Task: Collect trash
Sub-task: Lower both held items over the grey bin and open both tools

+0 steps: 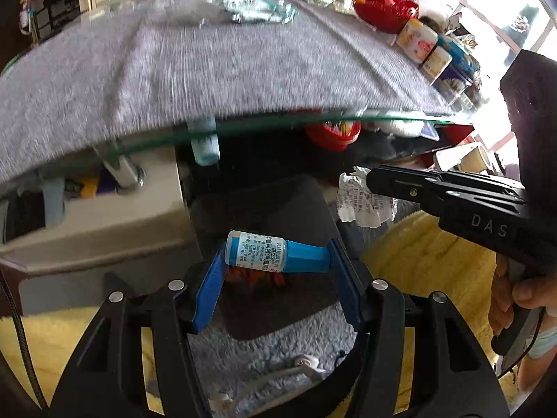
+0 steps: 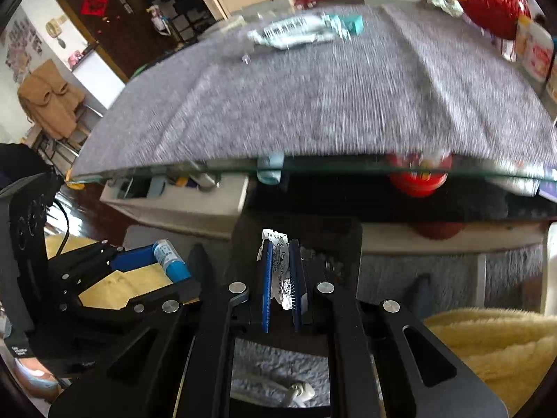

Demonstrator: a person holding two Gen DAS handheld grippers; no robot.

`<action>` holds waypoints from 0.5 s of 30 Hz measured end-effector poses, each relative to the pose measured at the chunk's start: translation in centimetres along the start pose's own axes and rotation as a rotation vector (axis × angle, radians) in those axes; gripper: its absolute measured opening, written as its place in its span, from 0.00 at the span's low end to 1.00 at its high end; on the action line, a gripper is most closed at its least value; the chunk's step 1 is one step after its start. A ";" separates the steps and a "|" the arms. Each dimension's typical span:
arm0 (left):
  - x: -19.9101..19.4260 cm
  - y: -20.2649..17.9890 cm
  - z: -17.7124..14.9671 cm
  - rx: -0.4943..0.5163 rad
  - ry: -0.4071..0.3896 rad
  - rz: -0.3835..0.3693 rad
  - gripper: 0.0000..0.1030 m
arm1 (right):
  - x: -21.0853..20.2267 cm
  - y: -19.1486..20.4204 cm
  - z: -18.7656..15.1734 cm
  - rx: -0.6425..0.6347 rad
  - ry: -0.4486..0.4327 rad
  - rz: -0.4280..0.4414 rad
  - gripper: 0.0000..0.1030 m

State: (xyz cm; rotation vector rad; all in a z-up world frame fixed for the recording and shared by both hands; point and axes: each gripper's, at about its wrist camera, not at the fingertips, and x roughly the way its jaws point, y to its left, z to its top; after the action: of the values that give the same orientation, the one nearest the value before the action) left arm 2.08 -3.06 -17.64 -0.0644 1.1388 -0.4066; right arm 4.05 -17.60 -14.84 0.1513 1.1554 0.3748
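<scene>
My left gripper (image 1: 276,261) is shut on a small blue-capped bottle (image 1: 264,252) with a white label, held sideways below the table edge; it also shows in the right wrist view (image 2: 167,256). My right gripper (image 2: 281,271) is shut on a crumpled white receipt (image 2: 278,261), which also shows in the left wrist view (image 1: 362,202). Both grippers hang over a dark bin (image 1: 264,202) on the floor. A crumpled plastic wrapper (image 2: 299,31) lies at the far side of the grey-covered glass table (image 2: 313,104).
Red bag (image 2: 494,3) and cups (image 2: 532,48) stand along the table's right edge. A red container (image 2: 417,177) and a pale bottle (image 2: 269,170) sit under the glass. Yellow fluffy fabric (image 2: 494,341) lies to the right, a white cable (image 2: 289,390) on the grey rug.
</scene>
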 end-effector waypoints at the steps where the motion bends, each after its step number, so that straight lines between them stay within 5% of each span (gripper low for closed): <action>1: 0.5 0.2 -0.4 -0.012 0.013 -0.003 0.53 | 0.3 -0.1 -0.4 0.003 0.006 -0.004 0.11; 15: 4.9 1.1 -2.6 -0.086 0.140 -0.047 0.54 | 4.4 -1.0 -1.9 0.061 0.095 -0.005 0.11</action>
State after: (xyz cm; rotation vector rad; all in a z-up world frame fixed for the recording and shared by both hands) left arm 1.86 -3.36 -23.30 -0.1401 1.2949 -0.4084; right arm 4.05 -17.08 -19.71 0.1854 1.2608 0.3457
